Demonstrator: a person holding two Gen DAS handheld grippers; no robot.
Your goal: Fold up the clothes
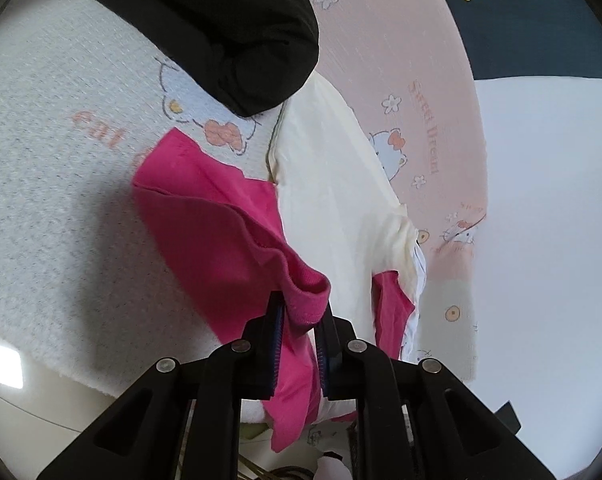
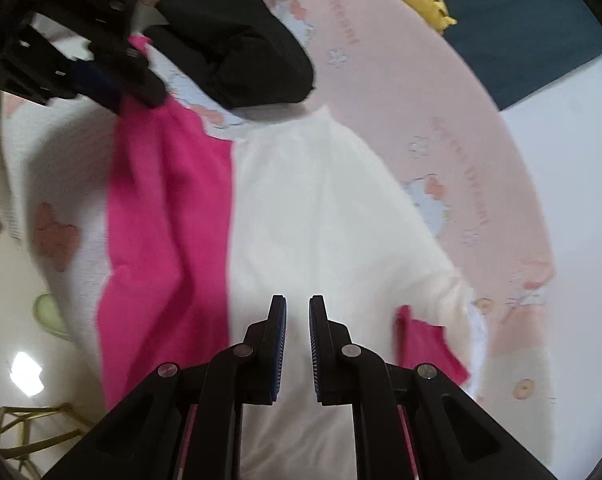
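Up close, the left gripper [image 1: 301, 312] pinches a thick, ribbed hem of the pink garment [image 1: 205, 216], its two fingers pressed against the bunched cloth, which hangs down between them. That garment is bright magenta, soft and knitted, with a stitched edge running across it; in the right wrist view it spreads as a long pink band [image 2: 165, 216] from the left gripper [image 2: 101, 76] at the upper left down toward the bottom of the picture. Just beside it, touching along one side, lies a cream garment [image 1: 333, 184], pale and lightly creased, with a small pink piece [image 2: 425, 340] showing at its lower right edge. Both lie on a bedspread [image 1: 53, 152] printed with cartoon cats, bows and flowers, white on the left and pale pink on the right. A folded black garment [image 1: 237, 28] rests on the bedspread beyond them. The right gripper [image 2: 297, 308] hovers over the cream garment with a narrow gap between its fingers and nothing held. A yellow plush toy [image 2: 425, 2] sits at the far edge.
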